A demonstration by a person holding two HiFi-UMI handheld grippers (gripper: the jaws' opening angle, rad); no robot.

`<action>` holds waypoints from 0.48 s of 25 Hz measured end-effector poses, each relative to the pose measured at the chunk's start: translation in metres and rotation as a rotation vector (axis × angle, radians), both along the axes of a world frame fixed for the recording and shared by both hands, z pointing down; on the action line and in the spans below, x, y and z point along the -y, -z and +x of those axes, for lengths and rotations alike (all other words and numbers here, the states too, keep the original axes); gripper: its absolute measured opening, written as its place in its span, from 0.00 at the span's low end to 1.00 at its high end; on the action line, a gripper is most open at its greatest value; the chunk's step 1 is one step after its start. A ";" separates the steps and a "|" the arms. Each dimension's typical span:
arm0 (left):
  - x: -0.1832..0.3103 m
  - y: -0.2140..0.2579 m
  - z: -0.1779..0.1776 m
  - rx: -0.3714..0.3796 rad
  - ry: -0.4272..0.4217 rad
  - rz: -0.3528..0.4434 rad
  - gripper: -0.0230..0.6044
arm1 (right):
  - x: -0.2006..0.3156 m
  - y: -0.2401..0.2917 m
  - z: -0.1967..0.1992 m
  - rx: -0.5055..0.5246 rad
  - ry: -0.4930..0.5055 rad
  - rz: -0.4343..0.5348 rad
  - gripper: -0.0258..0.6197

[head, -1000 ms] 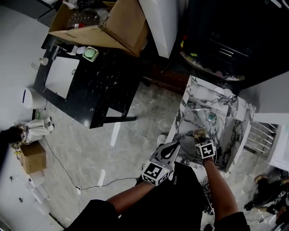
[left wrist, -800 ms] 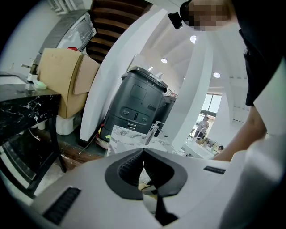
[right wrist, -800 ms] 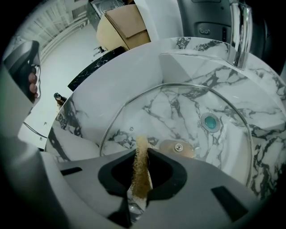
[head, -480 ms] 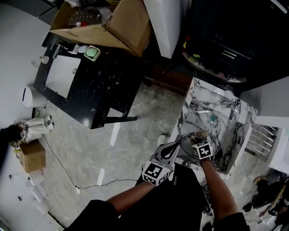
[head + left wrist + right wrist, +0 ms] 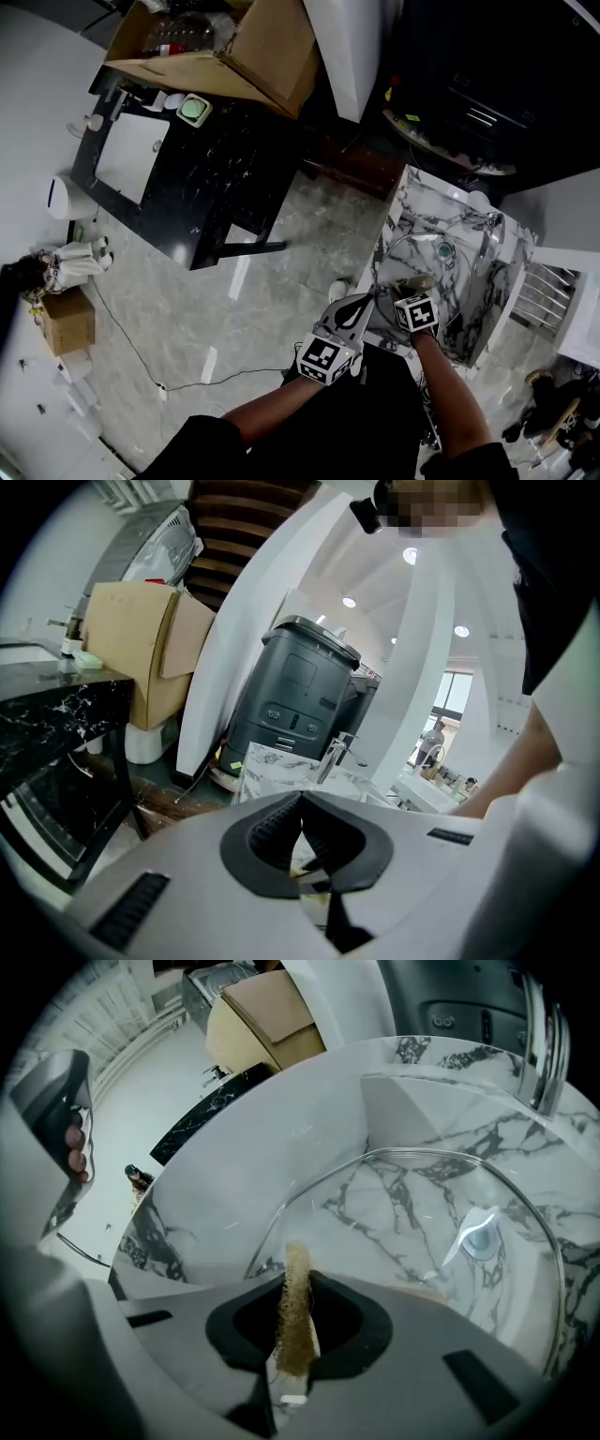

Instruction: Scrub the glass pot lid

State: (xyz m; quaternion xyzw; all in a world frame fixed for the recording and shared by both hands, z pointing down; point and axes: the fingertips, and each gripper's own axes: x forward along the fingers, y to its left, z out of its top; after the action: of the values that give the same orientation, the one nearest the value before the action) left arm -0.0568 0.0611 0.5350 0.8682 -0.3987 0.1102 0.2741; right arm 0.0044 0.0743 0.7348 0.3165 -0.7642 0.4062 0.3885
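Scrub step is in progress, I'd judge early to mid, since the pad is working the lid's near edge only.

Right gripper (image 5: 298, 1288) is pinching a scrub pad (image 5: 294, 1312) edge-on. The pad is a tan, coarse, fibrous strip sticking out past the jaw tips. Glass pot lid (image 5: 403, 1204) is lying in the sink (image 5: 234, 1176) directly ahead of those jaws. Its rim arc is passing just beyond the pad's tip, and its knob (image 5: 481, 1238) is further ahead and to the right. I can't confirm pad-to-glass contact from here. Faucet (image 5: 542, 1044) is standing far ahead-right of the jaws, past the lid.

Materials:
- The lid is clear, thin-rimmed and round, with marble veining showing straight through it. Probably slick.
- The sink is white marble with grey veins and smooth, curved walls.
- The knob is pale with a small dome.

Left gripper (image 5: 302, 803) is hanging back, to the left of the right one and short of the sink edge. Its jaws are pressed together at the tips with nothing between them.

From the head view, the right gripper (image 5: 411, 289) is reaching over the basin and the left (image 5: 361, 304) is idling beside it.

Next move, as I see it: push the pad forward onto the glass and sweep toward the knob. The lid is loose in a curved basin, so it's likely to skate or rock. I'm considering bracing the near rim with the left jaws.
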 end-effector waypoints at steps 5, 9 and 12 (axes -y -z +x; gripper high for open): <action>0.006 0.000 0.003 0.001 0.002 -0.003 0.06 | 0.002 -0.004 -0.001 0.001 -0.013 -0.015 0.13; 0.010 -0.002 0.003 0.002 0.001 -0.011 0.06 | 0.007 -0.003 -0.003 0.022 -0.033 -0.028 0.13; 0.013 -0.004 0.004 0.006 -0.002 -0.016 0.06 | 0.009 -0.007 -0.002 0.019 -0.036 -0.040 0.13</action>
State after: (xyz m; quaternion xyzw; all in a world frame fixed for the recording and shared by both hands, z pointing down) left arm -0.0530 0.0480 0.5388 0.8661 -0.3979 0.1160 0.2796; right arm 0.0028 0.0657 0.7414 0.3184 -0.7538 0.4310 0.3802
